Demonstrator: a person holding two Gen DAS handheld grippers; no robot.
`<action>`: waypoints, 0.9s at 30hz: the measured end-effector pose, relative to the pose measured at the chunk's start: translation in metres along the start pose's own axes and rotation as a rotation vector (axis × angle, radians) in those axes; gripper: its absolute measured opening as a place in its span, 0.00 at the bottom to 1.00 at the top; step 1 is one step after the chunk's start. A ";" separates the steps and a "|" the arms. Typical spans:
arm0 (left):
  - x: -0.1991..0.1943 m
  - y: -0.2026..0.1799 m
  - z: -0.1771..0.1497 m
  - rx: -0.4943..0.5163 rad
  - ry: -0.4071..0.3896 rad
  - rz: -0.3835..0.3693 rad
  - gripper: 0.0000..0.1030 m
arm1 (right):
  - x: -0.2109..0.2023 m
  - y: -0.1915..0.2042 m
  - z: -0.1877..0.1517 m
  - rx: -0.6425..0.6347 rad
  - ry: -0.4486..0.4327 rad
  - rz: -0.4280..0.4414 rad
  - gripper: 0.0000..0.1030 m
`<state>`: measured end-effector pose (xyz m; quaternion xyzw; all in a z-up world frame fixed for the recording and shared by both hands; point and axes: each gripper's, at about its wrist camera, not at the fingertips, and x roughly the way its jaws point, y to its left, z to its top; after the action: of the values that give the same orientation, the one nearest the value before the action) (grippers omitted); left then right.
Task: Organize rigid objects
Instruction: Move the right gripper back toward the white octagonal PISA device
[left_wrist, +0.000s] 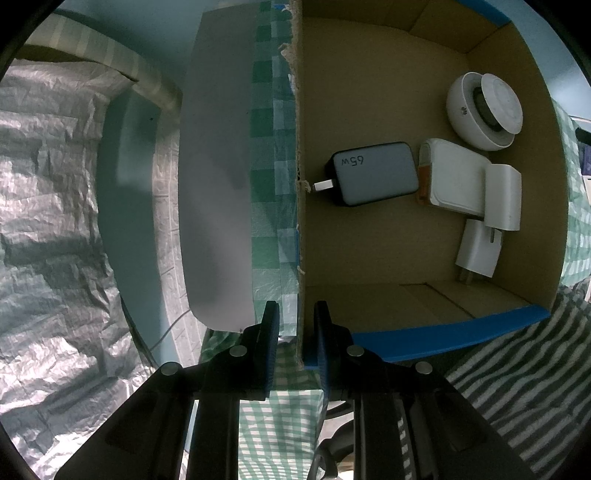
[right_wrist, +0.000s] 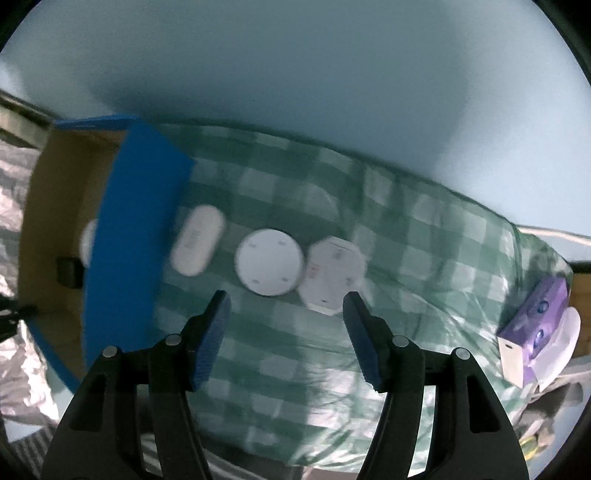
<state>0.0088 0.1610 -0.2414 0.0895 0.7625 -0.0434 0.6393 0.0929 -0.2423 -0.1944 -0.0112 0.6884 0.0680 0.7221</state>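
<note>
While the left gripper (left_wrist: 295, 325) pinches the cardboard box (left_wrist: 300, 206) wall, right gripper (right_wrist: 286, 314) spread above checkered cloth (right_wrist: 424, 258), round disc (right_wrist: 269, 266) and octagonal device (right_wrist: 334, 275) just ahead, purple box (right_wrist: 535, 321) well right.

Green-and-white checked cloth (right_wrist: 295, 369); blue-edged brown cardboard box (left_wrist: 406, 302); grey 65W charger (left_wrist: 376, 173); white round puck (right_wrist: 269, 266); purple carton (right_wrist: 535, 317) at right.

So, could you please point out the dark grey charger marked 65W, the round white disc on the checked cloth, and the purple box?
Dark grey 65W charger (left_wrist: 375, 173): left wrist view, top face.
Round white disc (right_wrist: 269, 262): right wrist view, flat centre.
Purple box (right_wrist: 535, 317): right wrist view, purple side.
</note>
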 end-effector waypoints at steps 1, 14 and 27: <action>0.000 0.001 0.000 -0.001 0.000 0.000 0.18 | 0.003 -0.005 -0.001 0.003 0.009 -0.007 0.62; 0.000 0.003 0.001 -0.009 0.006 0.000 0.18 | 0.052 -0.029 -0.009 -0.017 0.102 -0.046 0.62; 0.001 0.004 0.000 -0.018 0.009 -0.006 0.19 | 0.080 -0.023 0.009 -0.058 0.128 -0.085 0.65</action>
<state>0.0099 0.1648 -0.2419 0.0817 0.7658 -0.0380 0.6367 0.1080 -0.2578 -0.2759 -0.0657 0.7299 0.0563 0.6781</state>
